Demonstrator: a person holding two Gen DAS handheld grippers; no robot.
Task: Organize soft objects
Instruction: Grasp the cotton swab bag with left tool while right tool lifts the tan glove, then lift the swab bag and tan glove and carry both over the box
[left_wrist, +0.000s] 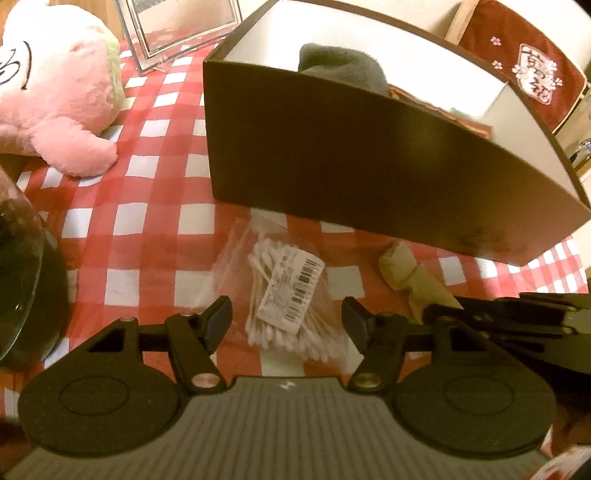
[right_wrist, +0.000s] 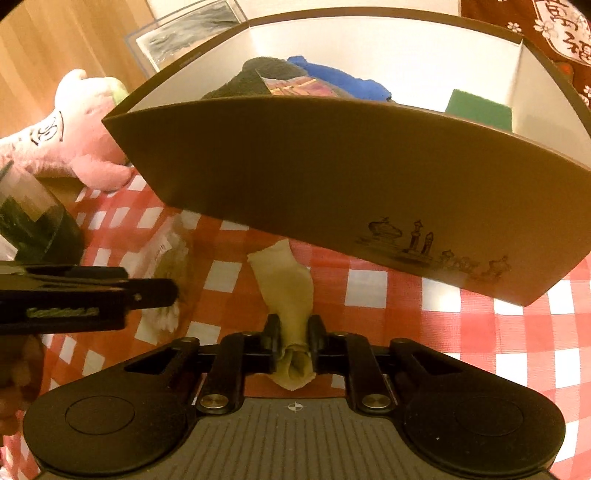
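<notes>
A beige rolled cloth (right_wrist: 286, 291) lies on the red-checked tablecloth in front of a dark box (right_wrist: 332, 173). My right gripper (right_wrist: 294, 328) is shut on its near end, the pads pressing both sides. The same beige cloth (left_wrist: 402, 269) shows in the left wrist view, right of a clear bag of cotton swabs (left_wrist: 284, 299). My left gripper (left_wrist: 286, 317) stands open above that bag, its fingers either side of it and apart from it. Inside the box lie a grey cloth (right_wrist: 255, 75), a blue cloth (right_wrist: 340, 79) and a green sponge (right_wrist: 478, 107).
A pink plush toy (left_wrist: 62, 96) lies at the far left beside a clear picture frame (left_wrist: 177, 29). A dark glass vessel (left_wrist: 22, 280) stands at the left edge. A red patterned cloth (left_wrist: 528, 62) hangs behind the box. The left gripper's side (right_wrist: 85, 295) reaches in from the left.
</notes>
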